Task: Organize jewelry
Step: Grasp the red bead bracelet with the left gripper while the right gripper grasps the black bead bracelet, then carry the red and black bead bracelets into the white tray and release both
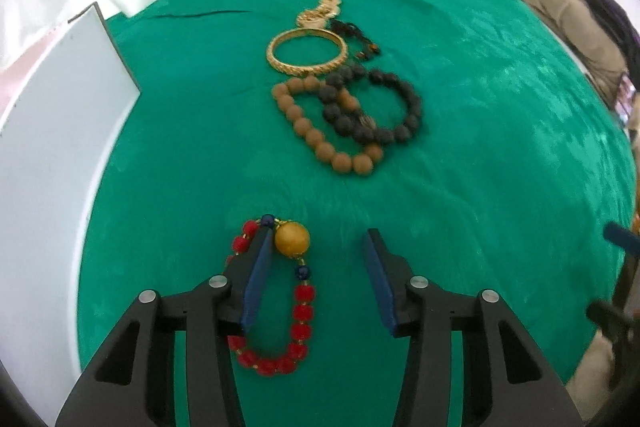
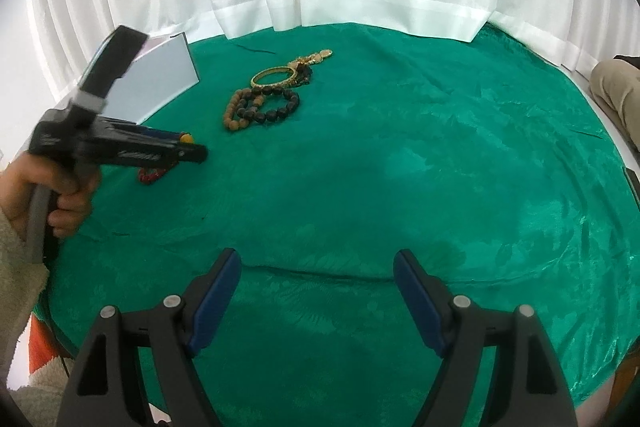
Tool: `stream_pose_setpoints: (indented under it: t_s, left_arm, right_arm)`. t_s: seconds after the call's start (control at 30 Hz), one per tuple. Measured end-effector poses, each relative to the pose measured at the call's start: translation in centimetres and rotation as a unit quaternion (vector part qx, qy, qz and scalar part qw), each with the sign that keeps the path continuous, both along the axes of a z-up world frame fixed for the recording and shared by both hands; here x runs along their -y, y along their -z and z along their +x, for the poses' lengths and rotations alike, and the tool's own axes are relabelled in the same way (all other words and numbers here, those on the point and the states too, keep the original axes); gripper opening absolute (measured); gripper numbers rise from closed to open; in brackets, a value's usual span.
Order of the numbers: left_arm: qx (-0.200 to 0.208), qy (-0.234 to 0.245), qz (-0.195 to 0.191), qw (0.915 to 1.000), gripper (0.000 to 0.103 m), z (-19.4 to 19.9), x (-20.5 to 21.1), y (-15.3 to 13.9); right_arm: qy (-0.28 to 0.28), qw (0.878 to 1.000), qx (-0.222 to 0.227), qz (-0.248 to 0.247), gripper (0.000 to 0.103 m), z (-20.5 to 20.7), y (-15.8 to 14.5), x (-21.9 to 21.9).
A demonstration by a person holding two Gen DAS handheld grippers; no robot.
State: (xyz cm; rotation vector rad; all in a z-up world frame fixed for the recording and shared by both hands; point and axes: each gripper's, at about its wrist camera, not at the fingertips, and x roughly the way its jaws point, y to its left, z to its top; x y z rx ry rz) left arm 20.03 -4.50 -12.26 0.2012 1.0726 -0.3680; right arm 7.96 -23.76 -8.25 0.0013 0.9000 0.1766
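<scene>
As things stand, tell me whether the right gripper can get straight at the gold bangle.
Probably yes. The right gripper is open and empty, with bare green cloth between it and the gold bangle. The left gripper sits off to the side, over the red bead bracelet, clear of that path.

The tablecloth (image 1: pixel 480 147) is green with a tonal leaf pattern. One bracelet (image 1: pixel 298 311) has red beads, blue beads and a gold ball. Other bracelets are tan (image 1: pixel 320 139), black (image 1: pixel 400 123) and gold (image 1: pixel 306 53).

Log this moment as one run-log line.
left claw: open, over red bead bracelet lying on green cloth | right claw: open, empty | brown, black, gold bracelets: clustered, untouched
</scene>
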Motion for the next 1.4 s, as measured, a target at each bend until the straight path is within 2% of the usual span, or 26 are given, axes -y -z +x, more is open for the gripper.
stream_pose_setpoints:
  t_s: [0.1, 0.17, 0.27, 0.4, 0.5, 0.57, 0.63, 0.7, 0.77, 0.83, 0.87, 0.97, 1.03, 1.13, 1.17, 1.2, 1.3, 1.4]
  left_arm:
    - [0.007, -0.022, 0.001, 0.9997, 0.015, 0.3, -0.5, -0.1]
    - [-0.008, -0.042, -0.042, 0.9982, 0.015, 0.4, -1.9, -0.2]
    - [-0.017, -0.072, -0.12, 0.99, 0.015, -0.5, -4.4, -0.7]
    - [-0.007, -0.095, -0.222, 0.9703, 0.015, -3.2, -7.8, -2.8]
    - [0.009, -0.112, -0.271, 0.9561, 0.015, -5.3, -10.0, -4.8]
    - [0.019, -0.119, -0.288, 0.9501, 0.015, -6.4, -11.0, -5.9]
    - [0.03, -0.123, -0.299, 0.9458, 0.015, -7.4, -11.7, -6.8]
    - [0.035, -0.129, -0.303, 0.9434, 0.015, -8.3, -12.4, -7.6]
    - [0.036, -0.139, -0.302, 0.9425, 0.015, -9.2, -13.0, -8.1]
    - [0.035, -0.146, -0.302, 0.9415, 0.015, -9.8, -13.7, -8.4]
    - [0.035, -0.149, -0.3, 0.9414, 0.015, -10.1, -13.9, -8.4]
    - [0.035, -0.157, -0.296, 0.9416, 0.015, -11.0, -14.9, -8.5]
    - [0.036, -0.159, -0.295, 0.9415, 0.015, -11.4, -15.1, -8.5]
    - [0.036, -0.166, -0.292, 0.9412, 0.015, -11.7, -15.5, -8.4]
    - [0.037, -0.168, -0.29, 0.9414, 0.015, -11.9, -15.7, -8.4]
    - [0.037, -0.171, -0.289, 0.9414, 0.015, -11.9, -15.8, -8.4]
    - [0.039, -0.175, -0.291, 0.9398, 0.015, -12.2, -16.3, -8.6]
    - [0.044, -0.179, -0.298, 0.9367, 0.015, -12.5, -16.5, -9.3]
  right_arm:
    - [0.005, 1.0, 0.0, 0.003, 0.08, 0.1, 0.0, 0.3]
    - [0.007, 1.0, -0.002, 0.005, 0.08, 0.2, 0.1, 0.4]
    - [0.002, 1.0, -0.002, 0.011, 0.08, 0.4, -0.2, 0.5]
    - [-0.006, 0.998, -0.01, 0.056, 0.08, 2.1, -1.2, 1.7]
    - [-0.003, 0.994, -0.012, 0.105, 0.08, 5.2, -2.3, 2.6]
    - [-0.032, 0.989, -0.04, 0.14, 0.08, 8.7, -2.6, 1.8]
    - [-0.074, 0.983, -0.064, 0.157, 0.078, 12.0, -2.5, 0.0]
    - [-0.117, 0.98, -0.081, 0.137, 0.033, 14.9, -2.3, -2.6]
    - [-0.178, 0.976, -0.089, 0.091, 0.032, 17.0, -1.9, -5.7]
    - [-0.242, 0.968, -0.068, 0.002, 0.031, 17.7, -1.3, -9.0]
    - [-0.277, 0.958, -0.059, -0.05, 0.031, 17.8, -0.6, -10.7]
    - [-0.308, 0.941, -0.06, -0.126, 0.031, 18.3, 1.4, -12.8]
    - [-0.305, 0.939, -0.059, -0.152, 0.031, 18.8, 2.3, -13.3]
    - [-0.306, 0.94, -0.079, -0.131, 0.028, 19.3, 2.6, -13.0]
    - [-0.303, 0.941, -0.093, -0.118, 0.016, 19.5, 2.4, -12.8]
    - [-0.301, 0.943, -0.098, -0.102, 0.013, 19.4, 2.0, -12.4]
    - [-0.288, 0.95, -0.106, -0.049, 0.012, 18.8, 0.6, -10.8]
    - [-0.258, 0.959, -0.109, 0.031, 0.012, 18.4, -1.7, -8.6]
